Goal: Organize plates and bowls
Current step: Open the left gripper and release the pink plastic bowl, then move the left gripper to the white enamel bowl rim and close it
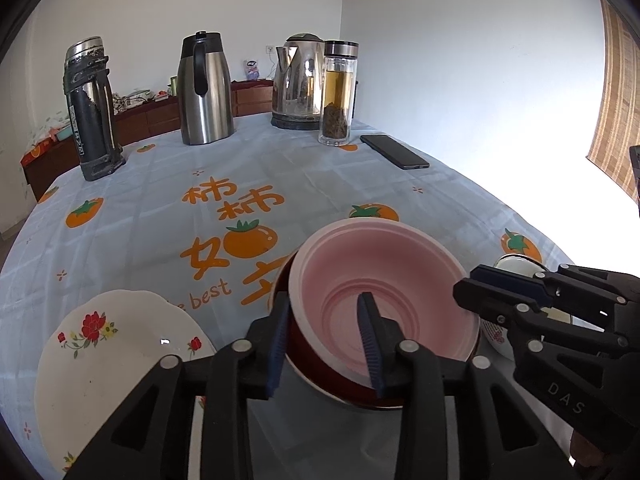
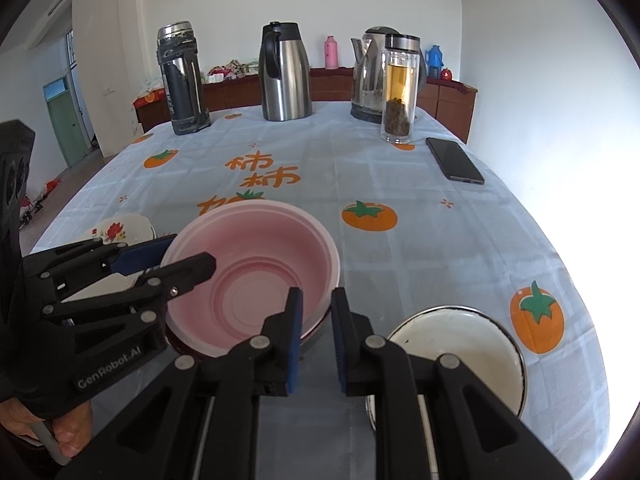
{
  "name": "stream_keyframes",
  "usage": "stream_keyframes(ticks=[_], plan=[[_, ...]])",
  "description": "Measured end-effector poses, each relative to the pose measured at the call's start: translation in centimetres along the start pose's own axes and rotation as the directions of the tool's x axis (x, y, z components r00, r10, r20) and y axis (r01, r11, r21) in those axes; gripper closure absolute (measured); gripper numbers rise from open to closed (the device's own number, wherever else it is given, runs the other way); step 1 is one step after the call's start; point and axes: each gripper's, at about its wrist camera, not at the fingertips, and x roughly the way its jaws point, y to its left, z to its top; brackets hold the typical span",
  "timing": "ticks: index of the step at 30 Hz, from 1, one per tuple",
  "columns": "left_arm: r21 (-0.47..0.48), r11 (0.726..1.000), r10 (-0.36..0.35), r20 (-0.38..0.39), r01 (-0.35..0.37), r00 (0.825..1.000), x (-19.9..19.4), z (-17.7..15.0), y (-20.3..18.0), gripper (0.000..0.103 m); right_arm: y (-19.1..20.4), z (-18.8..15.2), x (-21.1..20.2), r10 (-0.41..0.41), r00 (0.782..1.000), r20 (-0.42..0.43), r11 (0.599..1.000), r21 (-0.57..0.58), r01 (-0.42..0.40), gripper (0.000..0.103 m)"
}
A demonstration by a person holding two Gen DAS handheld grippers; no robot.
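Left gripper (image 1: 326, 342) straddles the pink bowl (image 1: 384, 292) rim at 9 o'clock, fingers apart, releasing it nested in the red bowl (image 1: 320, 376); right gripper (image 2: 316, 340) pinches the rim at 4 o'clock, steadying.

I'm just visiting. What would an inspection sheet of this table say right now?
Surface: tablecloth, pale blue with orange fruit prints, covers the table.
Job's things: pink bowl nested in dark red bowl; flowered plate to its left; white bowl to its right.
Clutter: flask, steel jug, kettle, tea bottle, phone.
Tools: left tool open, straddling the pink bowl's rim; right tool closed, apparently pinching the opposite rim.
Cables: thin cord behind the kettle.
Surroundings: wooden cabinets, white walls, green door.
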Motion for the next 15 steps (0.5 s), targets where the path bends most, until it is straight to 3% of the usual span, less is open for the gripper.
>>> stream_keyframes(ticks=[10, 15], plan=[[0.004, 1.000, -0.006, 0.002, 0.006, 1.000, -0.03, 0.07, 0.12, 0.063, 0.16, -0.08, 0.00, -0.001, 1.000, 0.003, 1.000, -0.001, 0.001, 0.085], [-0.001, 1.000, -0.023, 0.000, 0.023, 1.000, -0.03, 0.10, 0.11, 0.059, 0.92, -0.14, -0.15, 0.015, 1.000, 0.011, 1.000, 0.000, -0.015, 0.075]])
